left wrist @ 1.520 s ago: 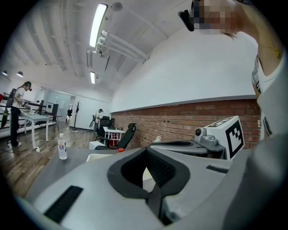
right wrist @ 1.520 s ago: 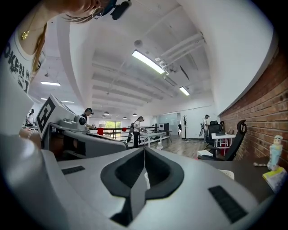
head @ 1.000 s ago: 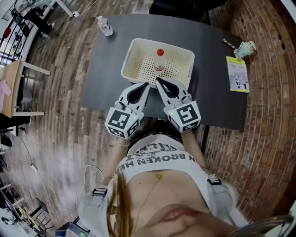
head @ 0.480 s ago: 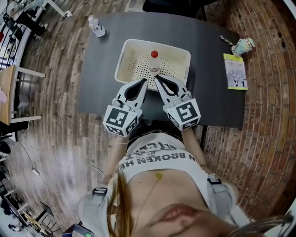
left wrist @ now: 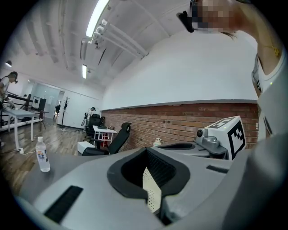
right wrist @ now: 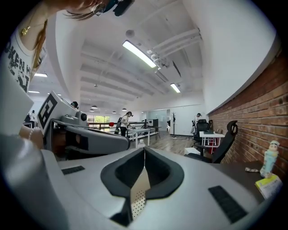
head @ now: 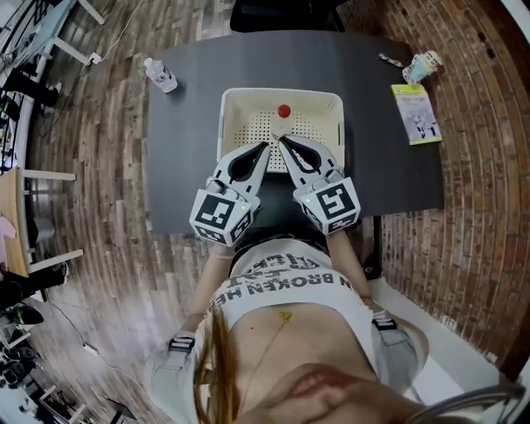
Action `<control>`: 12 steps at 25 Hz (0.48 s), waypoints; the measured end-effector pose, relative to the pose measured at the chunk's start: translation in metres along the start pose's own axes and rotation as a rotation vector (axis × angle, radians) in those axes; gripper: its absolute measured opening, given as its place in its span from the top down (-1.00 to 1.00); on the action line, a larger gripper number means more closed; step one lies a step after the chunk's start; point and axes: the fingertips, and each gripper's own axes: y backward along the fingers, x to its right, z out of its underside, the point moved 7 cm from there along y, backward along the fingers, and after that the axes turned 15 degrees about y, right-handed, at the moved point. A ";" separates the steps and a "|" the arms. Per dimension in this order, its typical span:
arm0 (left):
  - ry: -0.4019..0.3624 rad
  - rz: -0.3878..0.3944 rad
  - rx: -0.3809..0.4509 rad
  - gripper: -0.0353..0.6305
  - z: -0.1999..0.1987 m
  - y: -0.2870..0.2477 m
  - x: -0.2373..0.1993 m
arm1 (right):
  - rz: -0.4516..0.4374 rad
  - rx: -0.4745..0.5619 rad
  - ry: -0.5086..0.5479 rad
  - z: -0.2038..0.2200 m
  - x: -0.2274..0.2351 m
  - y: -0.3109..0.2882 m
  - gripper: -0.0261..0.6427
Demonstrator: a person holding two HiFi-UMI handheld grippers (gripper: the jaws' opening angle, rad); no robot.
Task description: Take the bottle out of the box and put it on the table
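Note:
A bottle with a red cap stands upright inside the cream perforated box on the dark table. My left gripper and right gripper lie side by side, tips angled together at the box's near rim, just short of the bottle. Both are shut with nothing in them. In the left gripper view the shut jaws frame a strip of the box's wall. The right gripper view shows the same through its shut jaws. Neither gripper view shows the boxed bottle clearly.
A second clear bottle stands at the table's far left corner. A yellow-green booklet and a small figurine sit at the far right. A dark chair stands behind the table. Wooden floor and brick surround it.
Both grippers have moved forward together, from the table's near part up to the box's near rim. The head has come over the box, so the bottle now shows from above.

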 end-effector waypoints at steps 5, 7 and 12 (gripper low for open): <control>0.001 0.048 -0.031 0.88 -0.002 0.007 -0.018 | 0.051 -0.040 -0.016 0.001 -0.011 -0.014 0.89; -0.001 0.061 -0.038 0.88 -0.003 0.012 -0.025 | 0.068 -0.044 -0.014 -0.001 -0.016 -0.020 0.89; 0.005 0.093 -0.060 0.88 -0.001 0.020 -0.040 | 0.120 -0.052 -0.021 -0.001 -0.024 -0.031 0.89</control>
